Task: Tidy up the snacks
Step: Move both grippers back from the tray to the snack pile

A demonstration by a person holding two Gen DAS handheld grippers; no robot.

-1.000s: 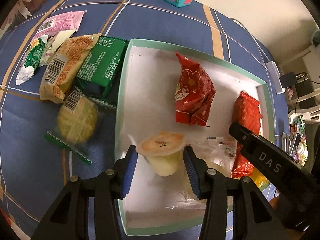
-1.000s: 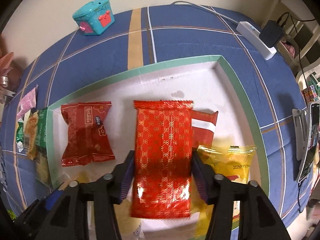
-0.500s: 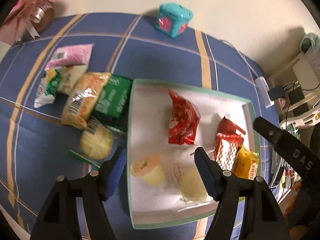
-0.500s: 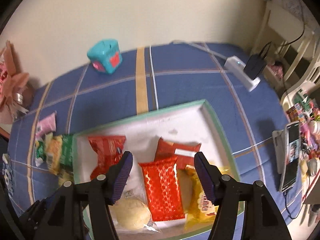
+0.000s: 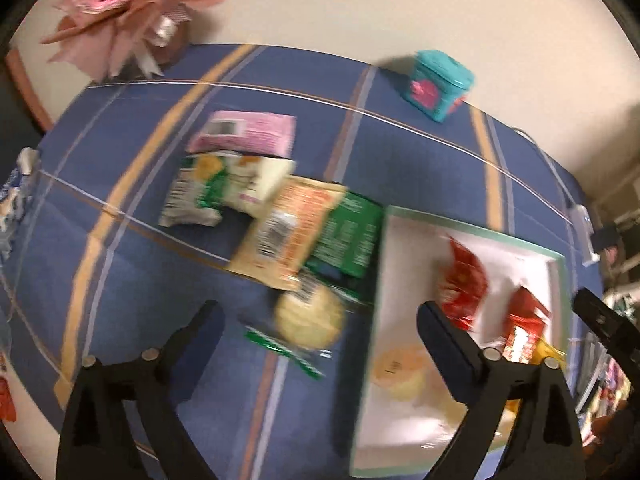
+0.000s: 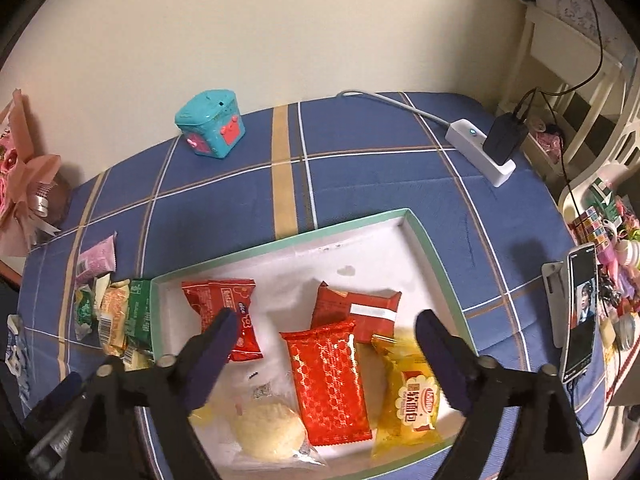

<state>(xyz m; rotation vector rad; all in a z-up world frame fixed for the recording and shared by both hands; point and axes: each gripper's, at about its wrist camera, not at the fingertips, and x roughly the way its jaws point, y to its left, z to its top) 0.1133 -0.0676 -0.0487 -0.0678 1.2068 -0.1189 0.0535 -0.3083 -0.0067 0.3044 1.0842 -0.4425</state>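
Jaws spread wide and empty on both the left gripper (image 5: pixel 318 330) and right gripper (image 6: pixel 322 334), poised over the box (image 6: pixel 434 260) holding sorted snacks, while the round biscuit pack (image 5: pixel 310 316) waits outside it, likely next.

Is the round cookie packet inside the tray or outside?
Outside: the round cookie packet lies on the tablecloth, left of the tray.

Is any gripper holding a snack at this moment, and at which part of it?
No. The left gripper and the right gripper are both open, above the snacks, with nothing between the fingers.
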